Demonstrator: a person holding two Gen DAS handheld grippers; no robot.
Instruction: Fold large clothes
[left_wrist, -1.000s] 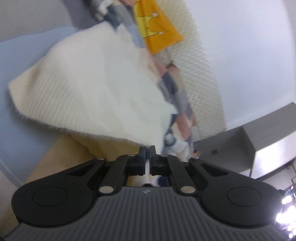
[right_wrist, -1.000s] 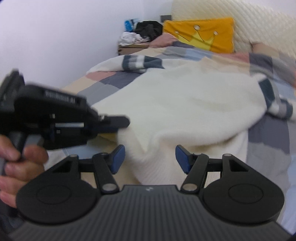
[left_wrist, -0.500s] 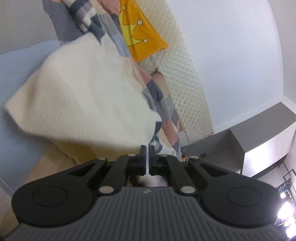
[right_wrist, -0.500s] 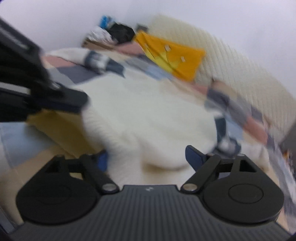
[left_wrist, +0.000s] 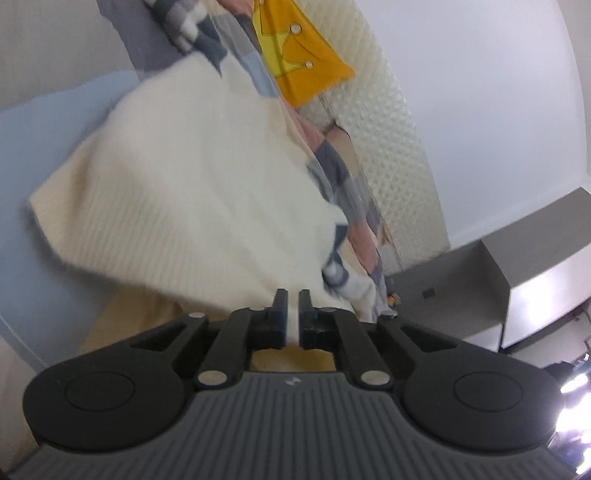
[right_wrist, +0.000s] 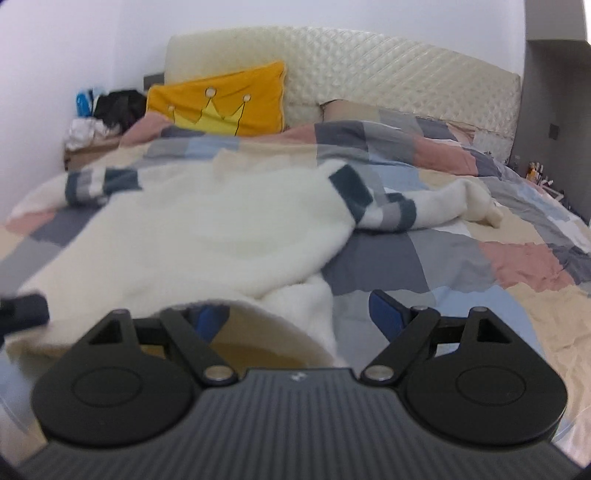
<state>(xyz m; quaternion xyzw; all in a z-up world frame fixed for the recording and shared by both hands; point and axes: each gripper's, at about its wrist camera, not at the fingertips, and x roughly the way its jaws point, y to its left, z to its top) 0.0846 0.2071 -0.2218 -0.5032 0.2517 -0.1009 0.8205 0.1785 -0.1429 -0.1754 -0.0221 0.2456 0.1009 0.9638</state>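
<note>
A large cream knit sweater (right_wrist: 207, 236) with dark striped sleeves lies spread on the bed's patchwork quilt (right_wrist: 461, 236). My left gripper (left_wrist: 291, 314) is shut on the sweater's (left_wrist: 192, 192) hem edge and holds it lifted. Its tip (right_wrist: 22, 314) shows at the left edge of the right wrist view. My right gripper (right_wrist: 295, 317) is open, with the sweater's lifted hem draped over its left finger. Its right finger (right_wrist: 388, 314) is bare above the quilt.
An orange crown pillow (right_wrist: 221, 103) leans on the quilted cream headboard (right_wrist: 388, 74). A nightstand with clutter (right_wrist: 96, 122) stands at the back left. A grey cabinet (left_wrist: 517, 266) stands beside the bed.
My right gripper swung right and now looks straight along the bed, with the hem over its left finger. My left gripper kept its hold and shifted slightly.
</note>
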